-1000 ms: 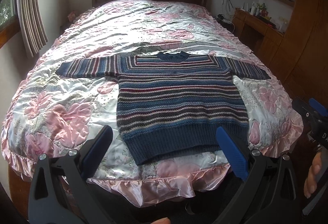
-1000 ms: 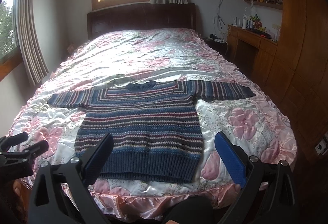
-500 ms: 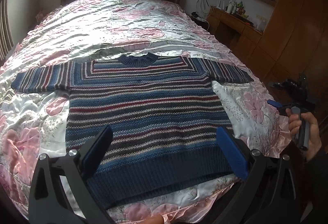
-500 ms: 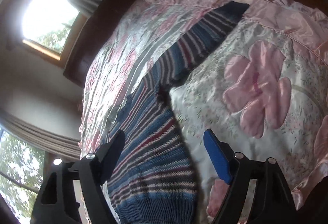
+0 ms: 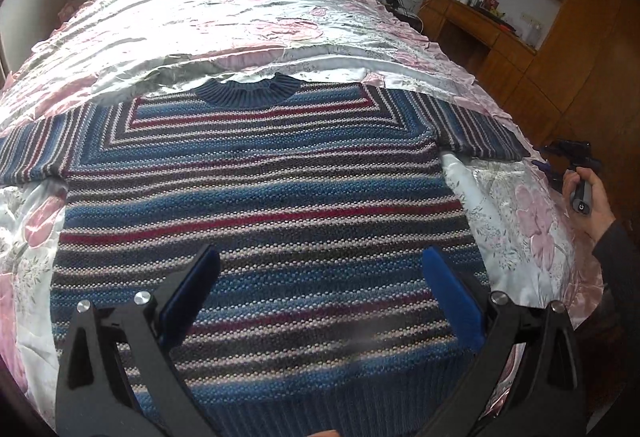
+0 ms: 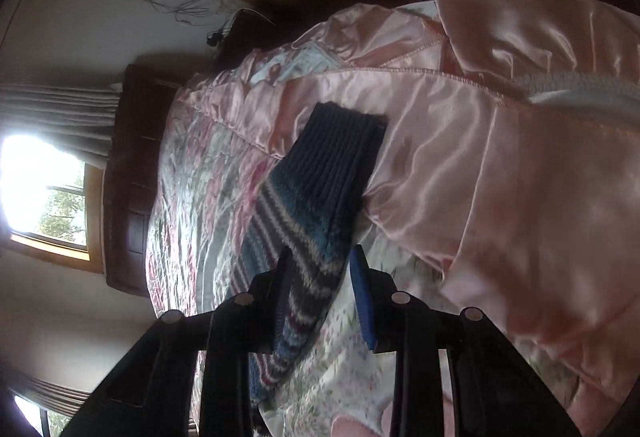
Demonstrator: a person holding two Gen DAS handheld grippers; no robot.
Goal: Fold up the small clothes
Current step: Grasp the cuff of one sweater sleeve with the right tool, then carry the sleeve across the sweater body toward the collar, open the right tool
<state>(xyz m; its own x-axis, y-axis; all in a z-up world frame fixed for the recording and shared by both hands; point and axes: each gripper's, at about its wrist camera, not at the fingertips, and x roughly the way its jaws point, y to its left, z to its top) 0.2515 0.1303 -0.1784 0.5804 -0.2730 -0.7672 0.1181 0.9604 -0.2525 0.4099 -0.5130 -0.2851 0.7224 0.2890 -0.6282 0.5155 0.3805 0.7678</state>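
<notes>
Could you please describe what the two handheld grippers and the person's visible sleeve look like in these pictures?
Both the left gripper and the right gripper have black plastic frames with silver bolt heads and two fingers lined with blue pads. The right hand emerges from a dark sleeve.

Sweater's (image 5: pixel 260 205) left cuff off-frame

The sweater (image 5: pixel 260 197) under my tongs is striped blue, red, grey and white, with dark blue ribbed collar, hem and cuff. The bedspread (image 5: pixel 240 9) is shiny pink and white, flowered. My tongs' pads (image 5: pixel 452 297) are blue.
</notes>
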